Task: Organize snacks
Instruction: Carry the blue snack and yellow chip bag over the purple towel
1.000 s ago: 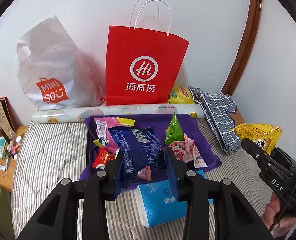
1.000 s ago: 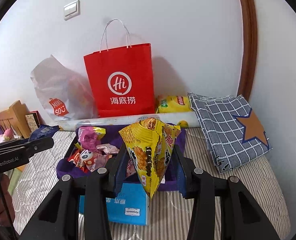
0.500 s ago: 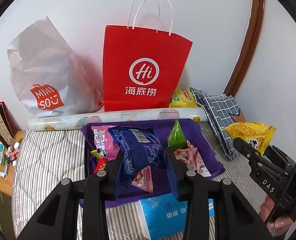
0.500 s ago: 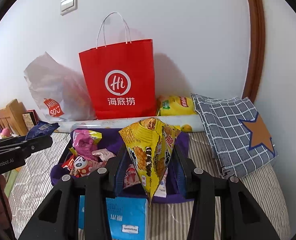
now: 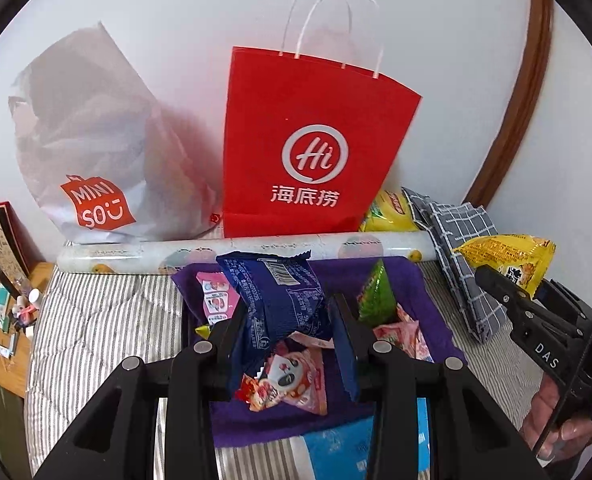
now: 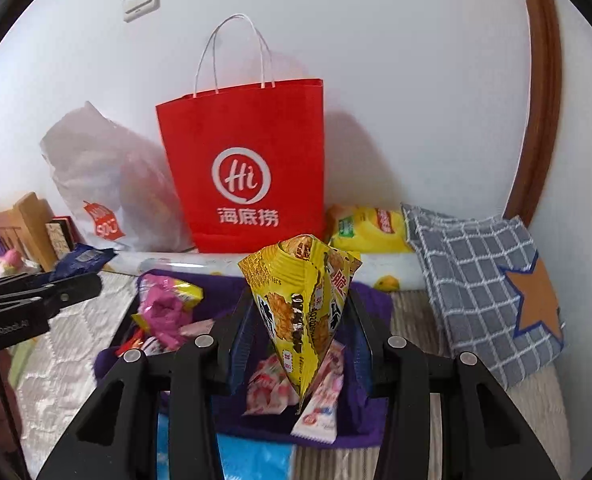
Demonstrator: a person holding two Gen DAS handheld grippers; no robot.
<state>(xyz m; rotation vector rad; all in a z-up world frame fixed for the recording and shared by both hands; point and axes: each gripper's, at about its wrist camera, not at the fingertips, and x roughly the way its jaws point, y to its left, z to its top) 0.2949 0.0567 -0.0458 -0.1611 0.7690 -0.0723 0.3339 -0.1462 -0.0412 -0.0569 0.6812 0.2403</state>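
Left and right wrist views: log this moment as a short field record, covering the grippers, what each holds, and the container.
left gripper: shut on blue snack packet
right gripper: shut on yellow snack packet
container: purple bin, over which both packets hang, holding several snacks
behind bin: red paper bag, white plastic bag
surface: striped bedding

A light-blue tissue pack (image 5: 336,446) at the striped bed's near edge is cut off below; black gripper arms hide its sides.
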